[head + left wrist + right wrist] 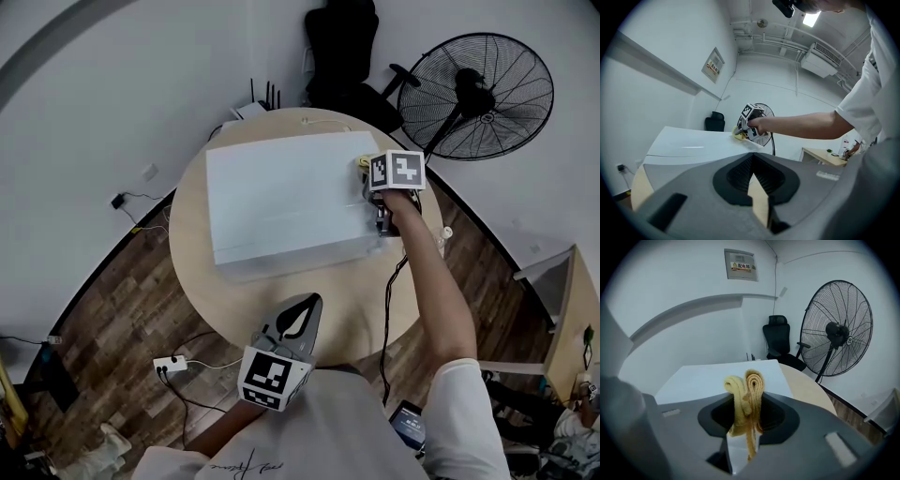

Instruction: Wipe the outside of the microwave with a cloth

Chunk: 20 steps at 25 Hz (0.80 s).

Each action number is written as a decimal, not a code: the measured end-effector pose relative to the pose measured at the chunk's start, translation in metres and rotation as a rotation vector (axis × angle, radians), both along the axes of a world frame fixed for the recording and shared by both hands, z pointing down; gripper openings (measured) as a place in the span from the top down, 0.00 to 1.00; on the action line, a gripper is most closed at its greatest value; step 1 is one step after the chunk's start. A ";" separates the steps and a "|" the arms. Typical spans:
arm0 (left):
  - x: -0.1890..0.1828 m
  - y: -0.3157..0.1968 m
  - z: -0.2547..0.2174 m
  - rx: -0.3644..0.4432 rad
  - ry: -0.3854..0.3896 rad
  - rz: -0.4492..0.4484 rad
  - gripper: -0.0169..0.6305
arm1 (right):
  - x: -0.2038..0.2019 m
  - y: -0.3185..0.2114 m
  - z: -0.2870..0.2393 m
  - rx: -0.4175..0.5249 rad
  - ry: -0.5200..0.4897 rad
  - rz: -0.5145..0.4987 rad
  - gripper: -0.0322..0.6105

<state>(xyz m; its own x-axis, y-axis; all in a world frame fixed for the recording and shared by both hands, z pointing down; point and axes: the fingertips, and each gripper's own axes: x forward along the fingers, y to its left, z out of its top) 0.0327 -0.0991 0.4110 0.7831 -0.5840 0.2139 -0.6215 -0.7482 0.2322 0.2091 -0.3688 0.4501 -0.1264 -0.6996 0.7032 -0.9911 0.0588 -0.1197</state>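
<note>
A white microwave (281, 202) sits on a round wooden table (370, 305). My right gripper (367, 174) is at the right edge of the microwave's top, shut on a folded yellow cloth (362, 163). In the right gripper view the cloth (746, 390) stands bunched between the jaws, with the microwave's top (717, 378) beyond it. My left gripper (312, 302) hangs over the table's near edge, apart from the microwave, its jaws together and holding nothing. The left gripper view shows the microwave (689, 147), the right gripper (741, 131) and the cloth (737, 133) on the far corner.
A large black fan (478, 94) and a black office chair (342, 42) stand behind the table. A router (253, 105) is at the table's back edge. A power strip (171, 364) lies on the wooden floor at the left. A desk (570, 319) is at the right.
</note>
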 end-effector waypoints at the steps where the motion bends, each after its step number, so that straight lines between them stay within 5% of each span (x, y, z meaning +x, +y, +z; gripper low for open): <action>1: -0.003 0.001 -0.001 0.006 0.002 0.000 0.99 | -0.004 0.001 0.000 0.004 -0.004 0.003 0.75; 12: -0.028 0.007 -0.004 0.018 0.017 -0.014 0.99 | -0.056 0.006 0.001 0.010 -0.014 -0.012 0.75; 20: -0.062 0.005 -0.003 0.019 0.021 -0.104 0.99 | -0.092 0.005 0.001 0.021 -0.004 -0.038 0.75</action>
